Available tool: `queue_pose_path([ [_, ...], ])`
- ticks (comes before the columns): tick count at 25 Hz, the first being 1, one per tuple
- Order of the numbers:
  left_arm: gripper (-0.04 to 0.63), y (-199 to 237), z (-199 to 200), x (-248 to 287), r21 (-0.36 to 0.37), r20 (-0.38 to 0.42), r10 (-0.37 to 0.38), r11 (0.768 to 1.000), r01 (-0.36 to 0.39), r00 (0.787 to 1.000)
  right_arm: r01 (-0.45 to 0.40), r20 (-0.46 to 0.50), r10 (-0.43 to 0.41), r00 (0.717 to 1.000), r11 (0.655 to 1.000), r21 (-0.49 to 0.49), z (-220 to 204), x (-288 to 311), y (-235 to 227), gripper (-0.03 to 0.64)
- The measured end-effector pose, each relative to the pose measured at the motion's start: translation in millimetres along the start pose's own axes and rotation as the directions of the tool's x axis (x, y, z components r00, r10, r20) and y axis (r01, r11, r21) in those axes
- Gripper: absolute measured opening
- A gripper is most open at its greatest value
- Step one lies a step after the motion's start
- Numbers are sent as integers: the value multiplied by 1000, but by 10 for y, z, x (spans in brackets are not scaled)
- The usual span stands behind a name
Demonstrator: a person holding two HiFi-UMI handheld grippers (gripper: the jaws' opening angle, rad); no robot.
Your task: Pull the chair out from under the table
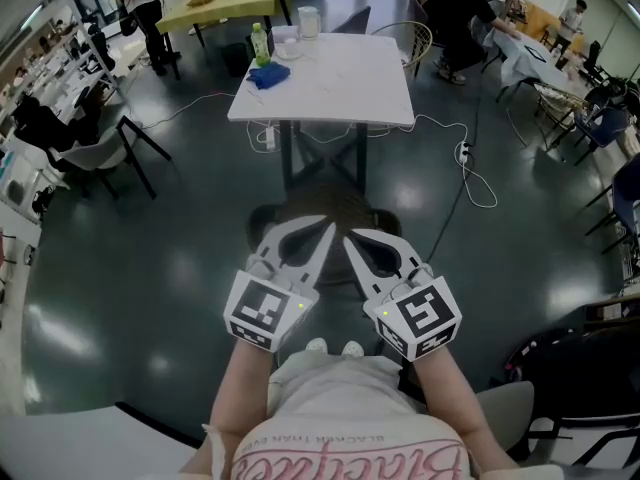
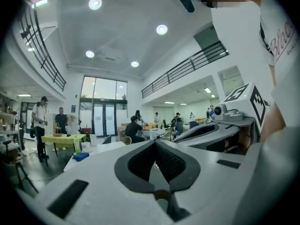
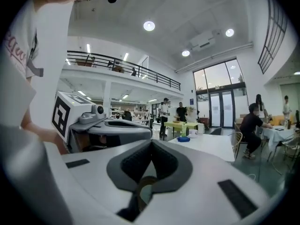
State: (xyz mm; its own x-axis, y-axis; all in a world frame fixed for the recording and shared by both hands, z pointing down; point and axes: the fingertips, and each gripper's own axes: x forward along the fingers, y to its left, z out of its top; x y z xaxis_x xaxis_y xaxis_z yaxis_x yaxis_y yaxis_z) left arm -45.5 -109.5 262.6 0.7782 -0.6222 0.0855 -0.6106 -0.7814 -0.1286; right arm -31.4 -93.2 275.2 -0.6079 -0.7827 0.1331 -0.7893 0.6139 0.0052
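Note:
In the head view a dark chair [image 1: 310, 206] stands on the floor just in front of the near edge of the white square table [image 1: 340, 93], partly hidden behind my grippers. My left gripper [image 1: 329, 227] and right gripper [image 1: 350, 237] are held side by side above the chair, pointing toward the table. Both are shut with nothing between their jaws, and neither touches the chair. The left gripper view shows its own shut tips [image 2: 154, 142] and the right gripper [image 2: 211, 131] beside it. The right gripper view shows its shut tips [image 3: 151, 142] and the left gripper [image 3: 115, 128].
On the table are a green bottle [image 1: 259, 43], a blue cloth [image 1: 268, 75] and a white cup [image 1: 308, 21]. Cables [image 1: 475, 173] lie on the floor at the right. A black chair [image 1: 115, 148] stands at the left, a yellow table [image 1: 235, 0] and people behind.

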Motion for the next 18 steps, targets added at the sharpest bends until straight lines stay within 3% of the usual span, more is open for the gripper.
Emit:
queue_pose_path([
  [18,5,-70,316,83,59,61,31,998,-35,998,66,97,-62,993,997,-40,331,-33,-154,3],
])
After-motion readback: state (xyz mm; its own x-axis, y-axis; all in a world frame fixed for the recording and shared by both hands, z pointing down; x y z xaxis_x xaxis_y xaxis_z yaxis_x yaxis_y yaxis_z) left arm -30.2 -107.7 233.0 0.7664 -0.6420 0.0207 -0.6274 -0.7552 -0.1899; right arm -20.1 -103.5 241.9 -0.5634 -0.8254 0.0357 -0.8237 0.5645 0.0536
